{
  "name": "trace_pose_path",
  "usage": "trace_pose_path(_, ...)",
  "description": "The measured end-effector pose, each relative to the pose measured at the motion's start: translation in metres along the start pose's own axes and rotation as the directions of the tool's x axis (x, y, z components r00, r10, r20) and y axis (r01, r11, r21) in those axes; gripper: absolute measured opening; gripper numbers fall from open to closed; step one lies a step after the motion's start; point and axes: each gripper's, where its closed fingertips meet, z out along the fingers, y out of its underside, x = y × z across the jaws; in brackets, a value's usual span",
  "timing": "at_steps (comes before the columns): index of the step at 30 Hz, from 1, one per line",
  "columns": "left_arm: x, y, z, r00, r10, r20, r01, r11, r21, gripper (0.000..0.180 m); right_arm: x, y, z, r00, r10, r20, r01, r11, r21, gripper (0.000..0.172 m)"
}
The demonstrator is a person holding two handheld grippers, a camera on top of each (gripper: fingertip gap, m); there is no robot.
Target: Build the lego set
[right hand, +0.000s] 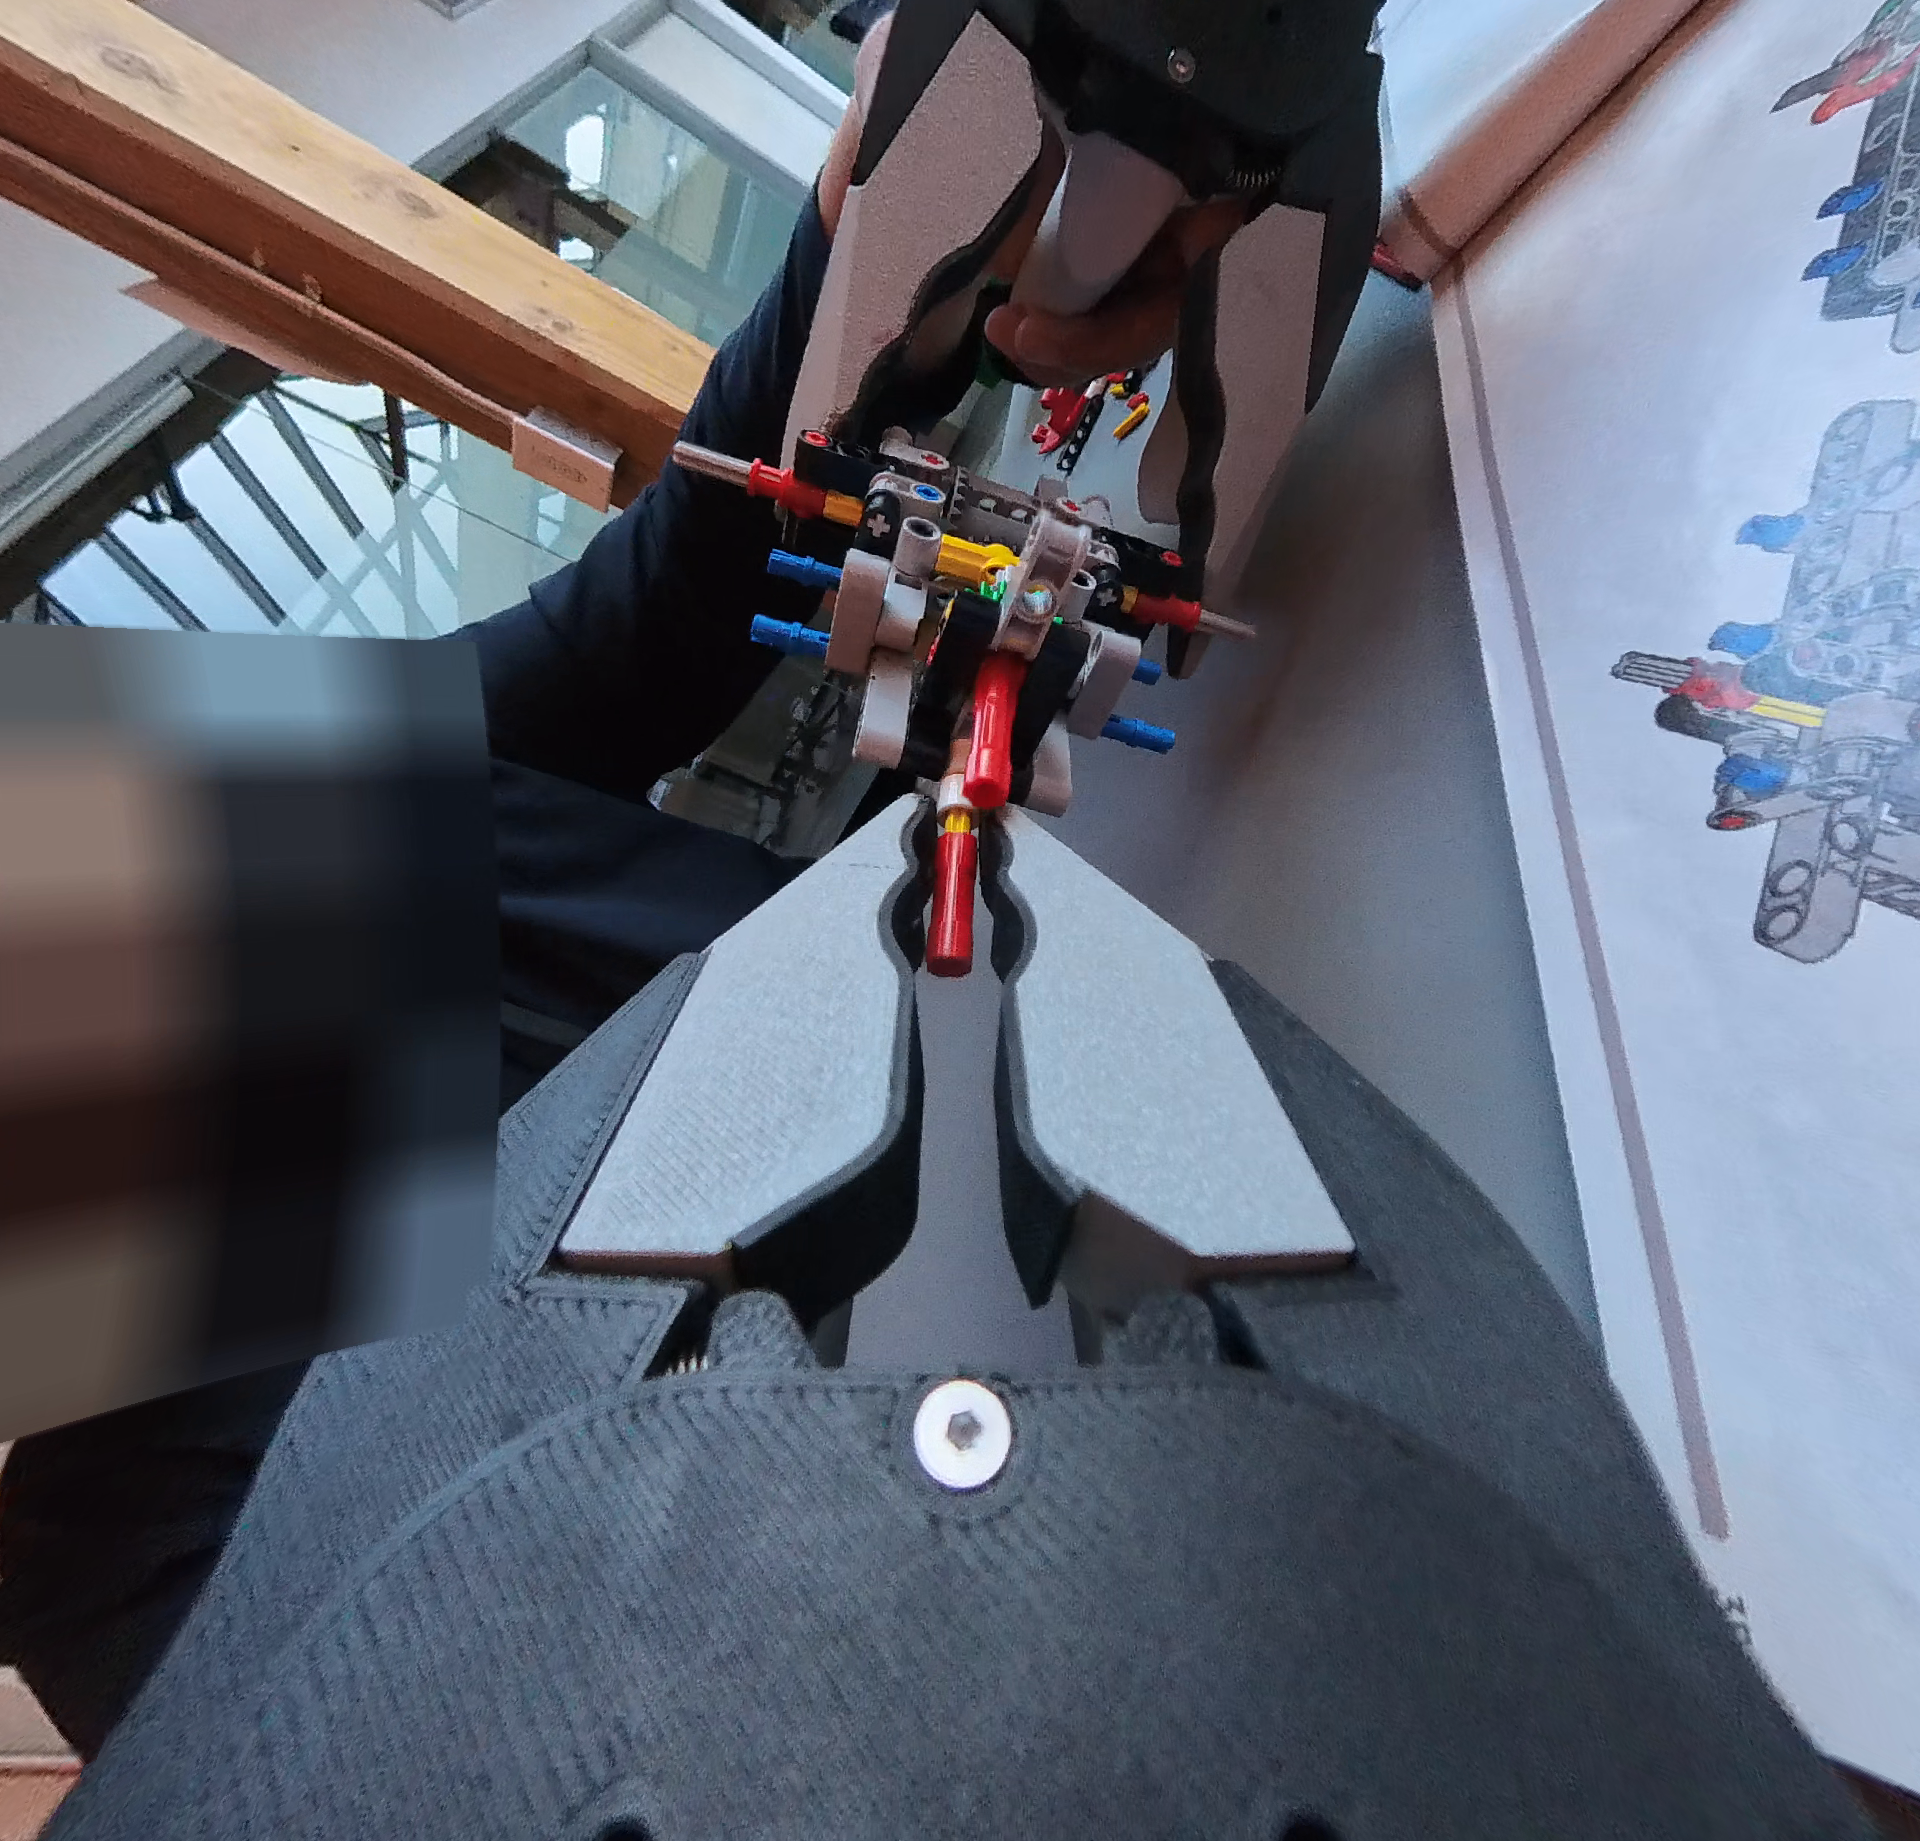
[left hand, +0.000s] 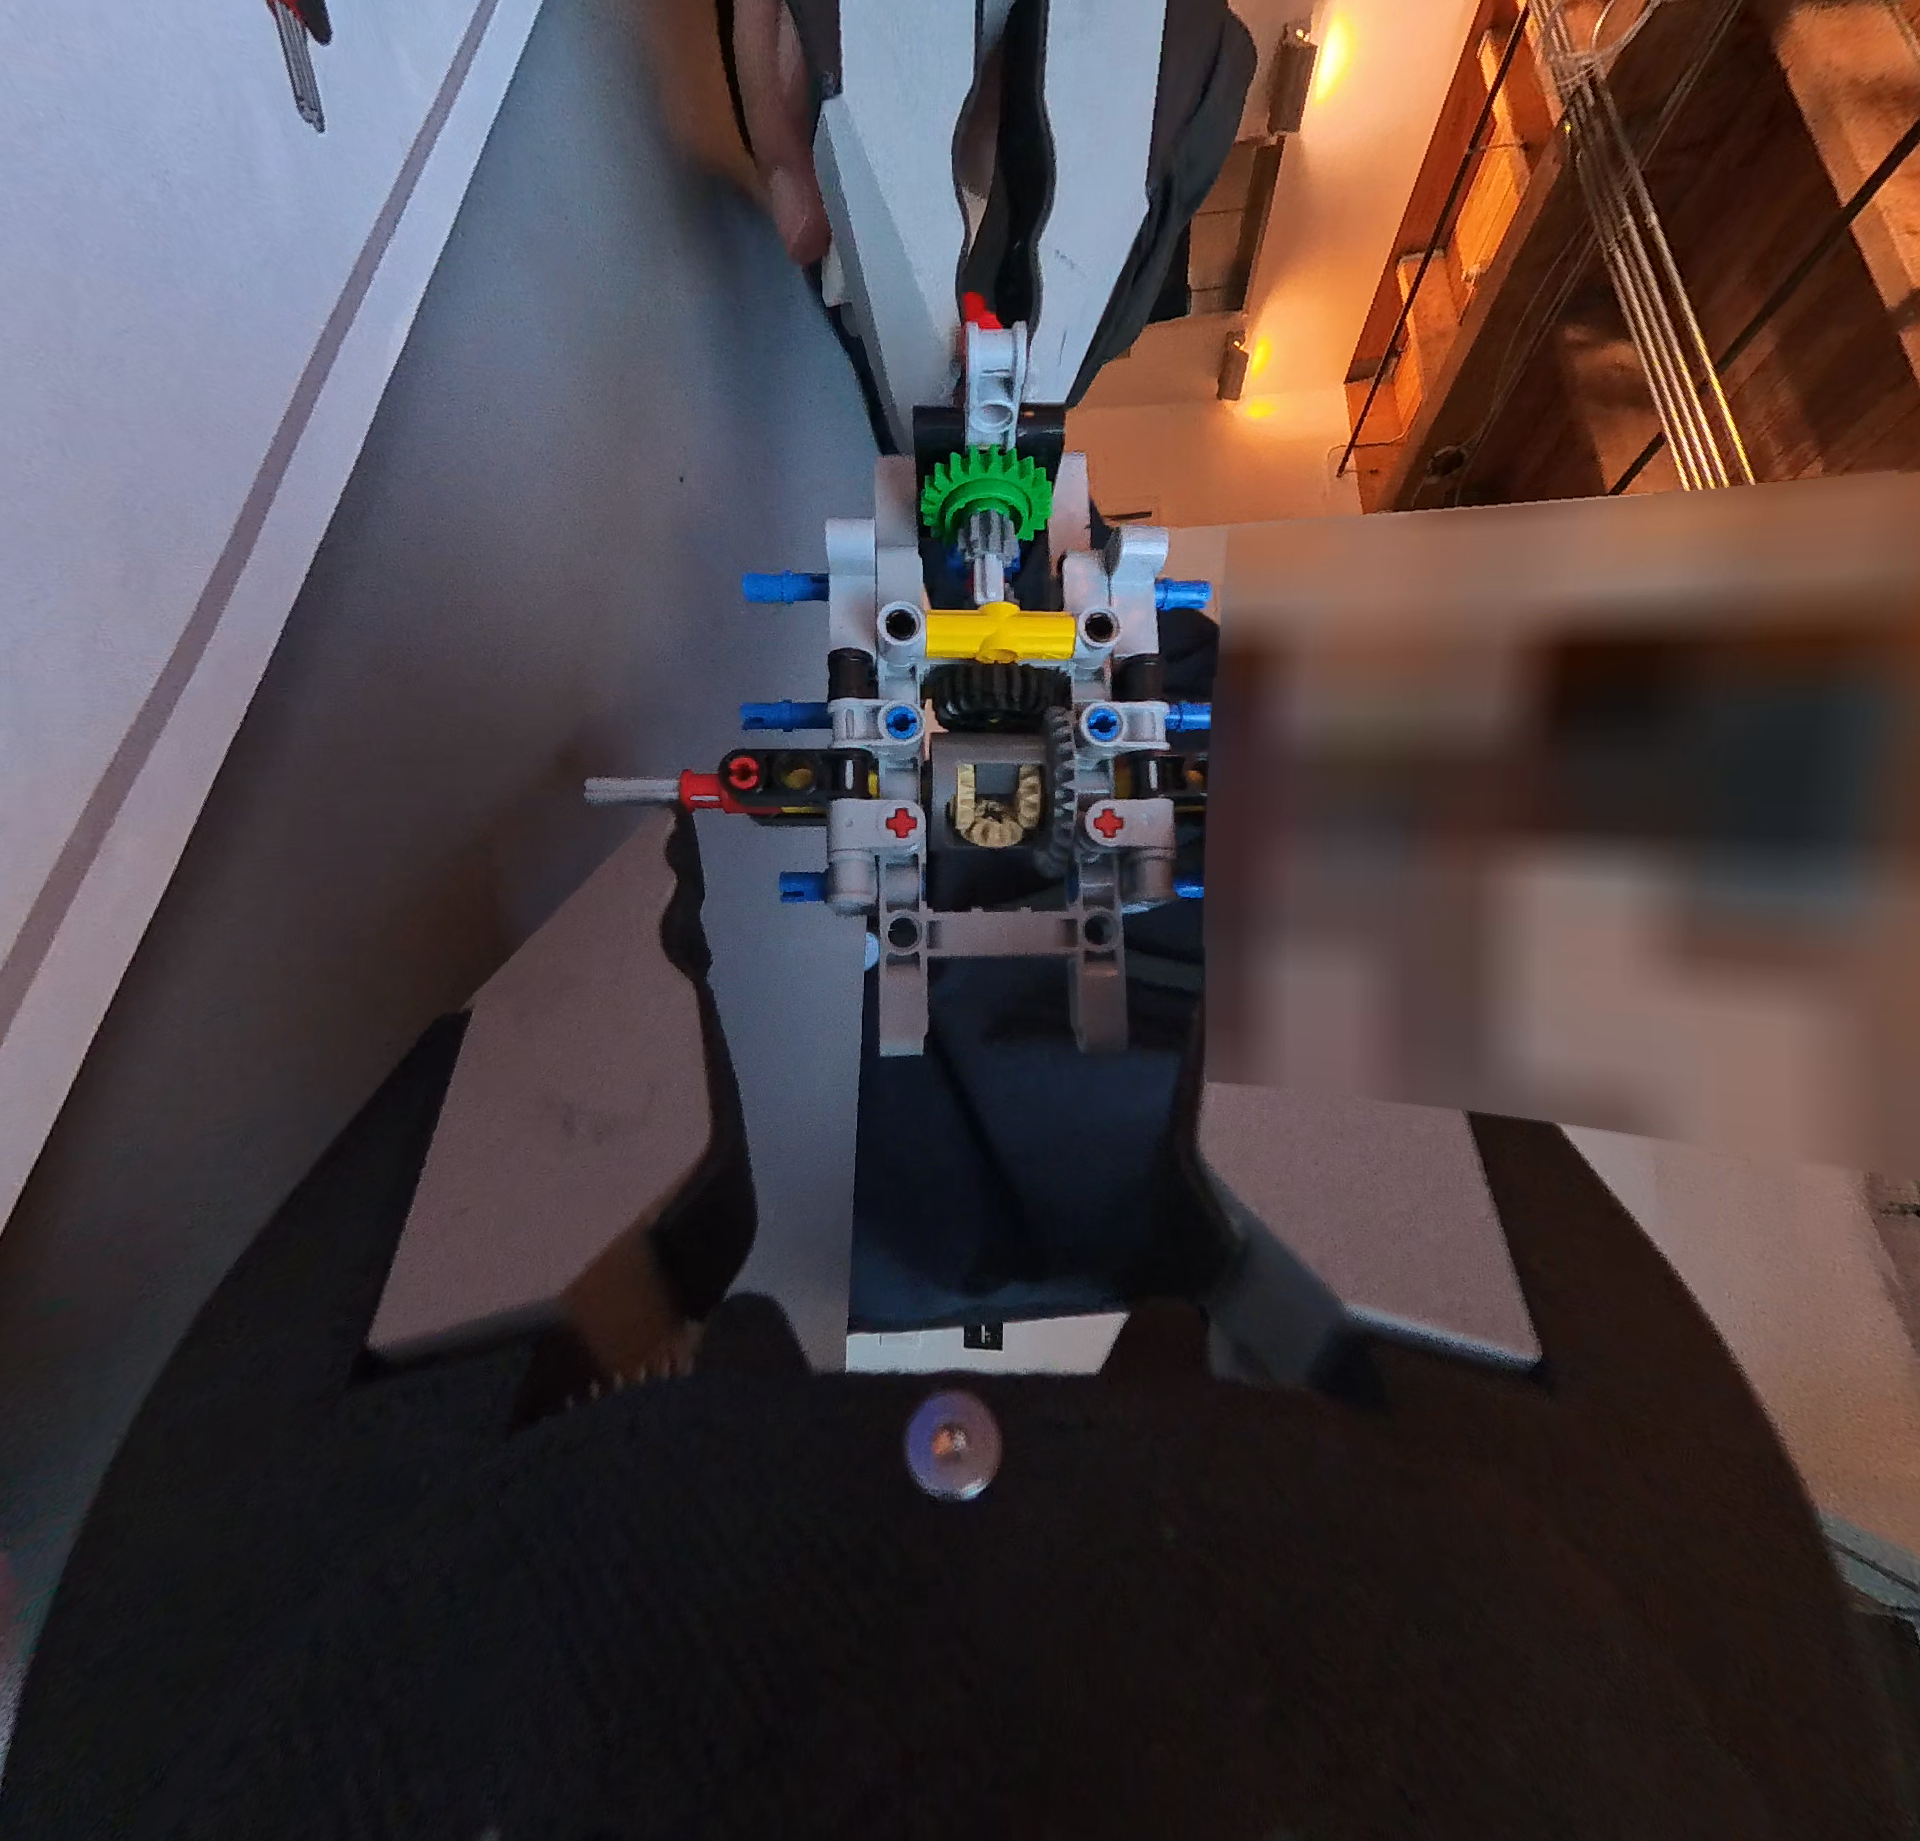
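Observation:
A grey brick-built gear assembly point(left hand: 997, 742) with a green gear, a yellow connector, blue pins and side axles hangs in the air between both grippers. My left gripper point(left hand: 956, 835) is shut on it with the jaws wide. The left finger point(left hand: 686, 877) meets the black beam by the red bush, and the right finger is hidden behind a blurred patch. In the right wrist view the left gripper point(right hand: 1008, 534) flanks the assembly point(right hand: 966, 596) on both sides. My right gripper point(right hand: 961, 825) is shut on a red pin point(right hand: 951, 898) whose far end meets the assembly's near end. The right gripper also shows in the left wrist view point(left hand: 987, 337).
A white instruction sheet point(right hand: 1766, 648) with printed pictures lies at the right on the grey table point(right hand: 1351, 856) and also shows in the left wrist view point(left hand: 156, 337). Loose small parts point(right hand: 1091, 409) lie behind the left gripper. A wooden beam point(right hand: 312, 212) and a person's dark sleeve point(right hand: 644, 628) are at the left.

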Motion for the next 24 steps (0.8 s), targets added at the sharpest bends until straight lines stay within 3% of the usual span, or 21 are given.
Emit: trace_pose_path(24, -0.0085, 0.0050, 0.0000, 1.000, 0.026, -0.015, -0.026, 1.000, -0.015, 0.095, 0.0060, 0.0025, 0.0051, 1.000, 0.002, -0.009, -0.002, 1.000, -0.018, 0.004)
